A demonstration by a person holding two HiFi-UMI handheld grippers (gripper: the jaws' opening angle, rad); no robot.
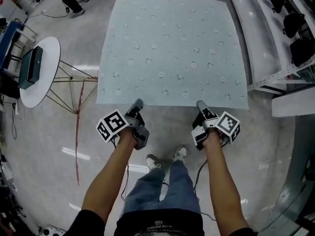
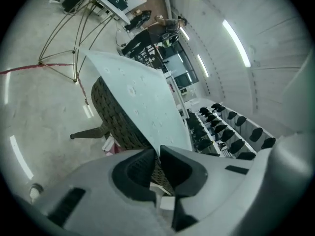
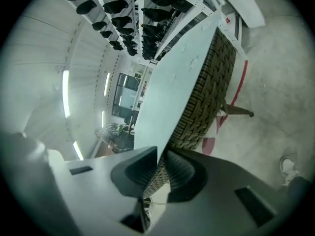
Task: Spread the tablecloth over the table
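two hand-held grippers, left (image 1: 138, 103) and right (image 1: 200, 103), tight on tablecloth (image 1: 172, 48) edge; round white table (image 1: 49, 50) leftward

Left gripper (image 1: 138, 103) and right gripper (image 1: 200, 103) clamp the tablecloth's (image 1: 170, 48) near edge.

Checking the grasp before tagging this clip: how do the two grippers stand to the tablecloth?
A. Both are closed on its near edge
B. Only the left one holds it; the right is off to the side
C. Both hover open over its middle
A: the head view puts the left gripper and the right gripper at the near edge of the tablecloth, and each gripper view shows jaws pinched on that edge.
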